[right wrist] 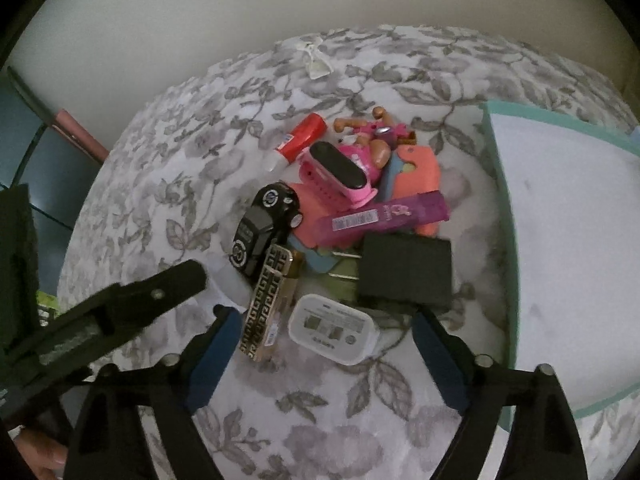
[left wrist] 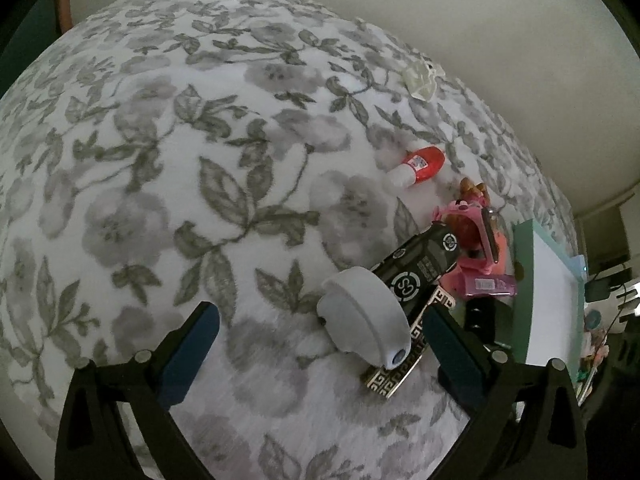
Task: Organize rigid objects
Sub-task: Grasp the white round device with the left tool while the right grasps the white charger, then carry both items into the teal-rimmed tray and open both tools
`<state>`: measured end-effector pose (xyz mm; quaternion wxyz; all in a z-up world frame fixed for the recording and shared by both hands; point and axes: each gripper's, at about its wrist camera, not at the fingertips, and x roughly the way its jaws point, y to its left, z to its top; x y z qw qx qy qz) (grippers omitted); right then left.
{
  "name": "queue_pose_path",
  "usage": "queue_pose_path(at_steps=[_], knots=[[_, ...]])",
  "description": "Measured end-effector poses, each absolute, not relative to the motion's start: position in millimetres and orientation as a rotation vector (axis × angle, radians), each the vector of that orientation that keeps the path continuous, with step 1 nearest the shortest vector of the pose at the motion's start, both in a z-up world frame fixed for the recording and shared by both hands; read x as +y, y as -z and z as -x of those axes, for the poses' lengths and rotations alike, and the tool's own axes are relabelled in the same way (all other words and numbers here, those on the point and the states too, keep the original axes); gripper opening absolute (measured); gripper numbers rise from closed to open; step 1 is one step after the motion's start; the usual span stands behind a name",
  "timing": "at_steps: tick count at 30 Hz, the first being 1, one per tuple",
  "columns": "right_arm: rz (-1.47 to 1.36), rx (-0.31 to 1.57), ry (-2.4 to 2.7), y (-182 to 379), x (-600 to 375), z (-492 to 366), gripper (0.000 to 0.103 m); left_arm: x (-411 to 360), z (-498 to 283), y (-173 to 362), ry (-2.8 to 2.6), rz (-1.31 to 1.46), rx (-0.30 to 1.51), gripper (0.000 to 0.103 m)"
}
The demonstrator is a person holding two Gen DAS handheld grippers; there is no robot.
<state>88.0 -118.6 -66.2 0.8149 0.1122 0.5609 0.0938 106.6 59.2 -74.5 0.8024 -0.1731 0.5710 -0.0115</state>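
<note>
Presently, in the left wrist view, the left gripper (left wrist: 320, 344) is seen spread wide with nothing held; its blue pads (left wrist: 192, 352) stand apart over the floral bedspread (left wrist: 160, 160). A grey rounded device (left wrist: 362, 316) lies between the fingers toward three o'clock, resting against a black toy car (left wrist: 420, 268) and over a gold-patterned bottle (left wrist: 396, 368). A red tube (left wrist: 420, 166) is found at one o'clock, well apart from the pile, and a pale tray (left wrist: 520, 280) stands at three o'clock.

Next, in the right wrist view, the right gripper (right wrist: 324, 356) is likewise open and empty, its jaws less wide than the other's. A white rectangular case (right wrist: 334, 330) lies between the fingers at twelve o'clock, just beside the gold-patterned bottle (right wrist: 266, 304) at eleven. A black box (right wrist: 406, 272), a purple tube (right wrist: 384, 216) and a pink watch (right wrist: 340, 172) are heaped beyond. The tray's mint rim (right wrist: 500, 200) is seen at two o'clock.

The step in hand is judged to be a descent onto one item per claw. Each pad pair should be centred on a single object, neighbours should be kept clear of the fingers, and closing should be delayed until the pads flank the sides squarely
</note>
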Motion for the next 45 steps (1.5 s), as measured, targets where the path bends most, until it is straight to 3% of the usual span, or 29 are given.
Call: queue_pose_path(at_steps=[3, 8, 13, 16, 31, 45], knots=[[-0.243, 1.22, -0.204, 73, -116, -88, 0.08, 54, -112, 83, 0.043, 0.377, 1.249, 0.083], [-0.245, 1.221, -0.197, 76, -117, -90, 0.072, 47, -115, 91, 0.06, 0.371, 1.25, 0.079], [-0.254, 1.231, -0.193, 79, -119, -91, 0.06, 42, -115, 90, 0.114, 0.386, 1.249, 0.052], [-0.28, 1.229, -0.184, 80, -125, -90, 0.054, 39, -114, 89, 0.102, 0.368, 1.245, 0.052], [-0.378, 1.217, -0.188, 76, -139, -83, 0.051, 42, -100, 63, 0.064, 0.388, 1.254, 0.05], [-0.395, 1.05, -0.066, 22, -193, -64, 0.051, -19, -115, 5, 0.125, 0.363, 1.191, 0.05]])
